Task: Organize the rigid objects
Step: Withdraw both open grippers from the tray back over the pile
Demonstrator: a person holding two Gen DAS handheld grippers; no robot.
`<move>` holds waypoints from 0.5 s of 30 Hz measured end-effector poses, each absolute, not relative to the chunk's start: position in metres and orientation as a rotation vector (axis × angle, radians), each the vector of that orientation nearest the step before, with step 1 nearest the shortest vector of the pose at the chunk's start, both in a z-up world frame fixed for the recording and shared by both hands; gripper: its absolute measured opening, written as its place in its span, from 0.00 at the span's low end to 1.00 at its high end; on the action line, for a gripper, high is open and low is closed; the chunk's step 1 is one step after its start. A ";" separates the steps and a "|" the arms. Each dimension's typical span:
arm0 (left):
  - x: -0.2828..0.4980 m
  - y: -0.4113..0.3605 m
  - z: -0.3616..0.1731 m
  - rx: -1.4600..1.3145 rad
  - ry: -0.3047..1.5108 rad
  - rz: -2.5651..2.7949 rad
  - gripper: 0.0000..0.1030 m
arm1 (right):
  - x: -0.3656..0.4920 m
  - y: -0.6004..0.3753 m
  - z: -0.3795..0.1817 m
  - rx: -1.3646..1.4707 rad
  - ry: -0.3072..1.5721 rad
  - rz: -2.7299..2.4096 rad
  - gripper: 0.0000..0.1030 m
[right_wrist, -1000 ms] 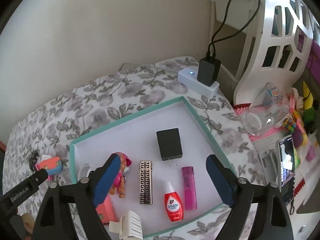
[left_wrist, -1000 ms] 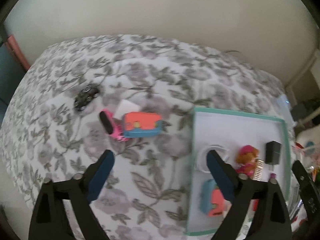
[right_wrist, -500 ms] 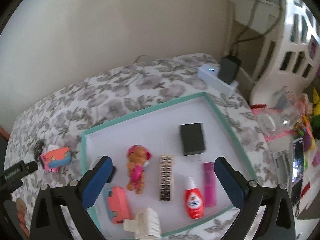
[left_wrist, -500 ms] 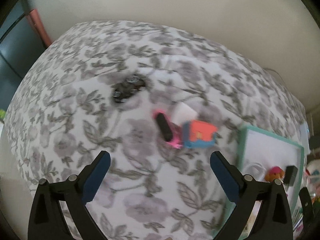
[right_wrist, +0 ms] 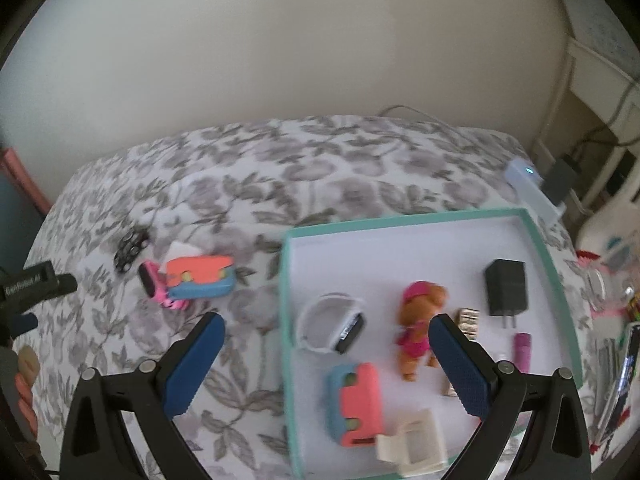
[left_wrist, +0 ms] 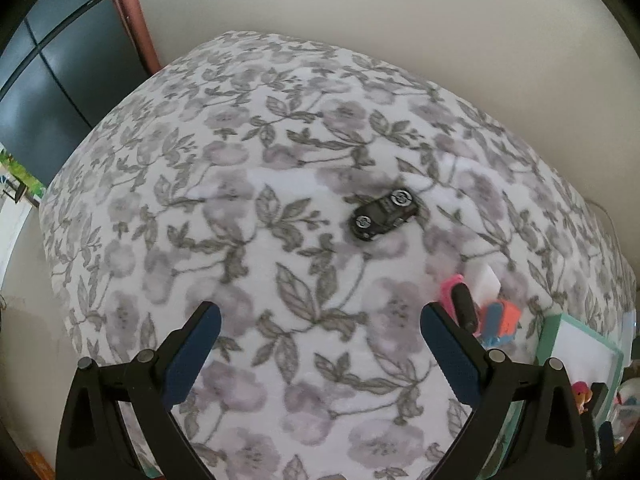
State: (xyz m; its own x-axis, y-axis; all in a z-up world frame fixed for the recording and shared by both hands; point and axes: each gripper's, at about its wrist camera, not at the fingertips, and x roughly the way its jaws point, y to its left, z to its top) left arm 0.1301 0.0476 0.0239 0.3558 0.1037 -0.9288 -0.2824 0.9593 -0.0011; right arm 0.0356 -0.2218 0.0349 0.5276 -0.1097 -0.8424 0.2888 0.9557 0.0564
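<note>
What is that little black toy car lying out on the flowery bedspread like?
The small black toy car looks like glossy die-cast metal or plastic and lies tipped on its side, two silver-hubbed wheels facing up. It rests alone on the grey floral bedspread, apart from the pink watch, untouched by either gripper.

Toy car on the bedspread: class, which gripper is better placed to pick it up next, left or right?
Left. The left gripper has open jaws pointing at the toy car, which lies ahead on the bedspread. The right gripper, also open, hovers at the tray, farther from the car.
</note>
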 end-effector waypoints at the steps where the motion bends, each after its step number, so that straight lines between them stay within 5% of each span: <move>1: 0.130 0.050 0.024 -0.174 1.182 0.252 0.97 | 0.037 -0.217 0.034 0.198 0.990 -0.233 1.00; 15: 0.143 0.077 0.009 -0.220 1.209 0.257 0.97 | 0.065 -0.184 0.015 0.273 1.011 -0.073 1.00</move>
State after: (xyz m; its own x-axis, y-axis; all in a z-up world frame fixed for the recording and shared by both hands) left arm 0.1433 0.0768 0.0090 0.3314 0.0777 -0.9403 -0.3110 0.9499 -0.0311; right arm 0.0655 -0.1840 0.0152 0.5319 0.0660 -0.8442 0.1859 0.9635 0.1925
